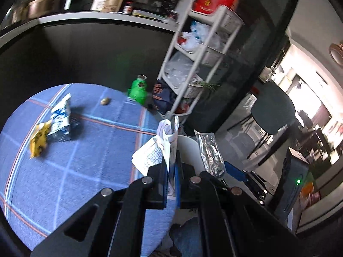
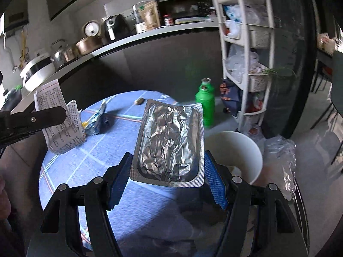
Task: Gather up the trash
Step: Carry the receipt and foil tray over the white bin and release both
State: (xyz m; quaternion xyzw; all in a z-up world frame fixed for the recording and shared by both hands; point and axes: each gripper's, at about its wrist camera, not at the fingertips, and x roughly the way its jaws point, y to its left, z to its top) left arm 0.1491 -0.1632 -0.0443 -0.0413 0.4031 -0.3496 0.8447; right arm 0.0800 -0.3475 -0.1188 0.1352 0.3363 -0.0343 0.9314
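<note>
- The foil pack (image 2: 169, 143) stands upright between the right gripper's (image 2: 168, 180) blue pads (image 2: 120, 180); the jaws are spread to the pack's width and press its two side edges, so it is held.
- In the left view the same foil pack (image 1: 211, 154) shows edge-on, just right of the bin rim.
- The leaflet (image 1: 159, 147), folded white paper with fine print, is pinched between the left gripper's (image 1: 170, 171) pads; the jaws are nearly closed, with only the paper between them.
- In the right view the leaflet (image 2: 62, 124) hangs from the left gripper (image 2: 34, 117) over the left edge of the table.
- The white bin (image 2: 235, 150) sits just right of the table, below and right of the foil pack; its far rim (image 1: 188, 143) shows behind the leaflet in the left view.
- A clear bag (image 2: 283, 160) lies just right of the bin.
- The round table (image 1: 85, 160) has a blue checked cloth.
- On it lie a blue-and-white carton (image 1: 61, 122) touching a yellow wrapper (image 1: 39, 139), and farther back a small brown nut-like scrap (image 1: 105, 101), well apart from both.
- A green bottle (image 2: 205, 105) stands beyond the table's far edge, near a white shelf rack (image 2: 246, 49) stuffed with plastic bags.
- A counter (image 2: 128, 40) along the back wall carries pots, a kettle and an oven.
</note>
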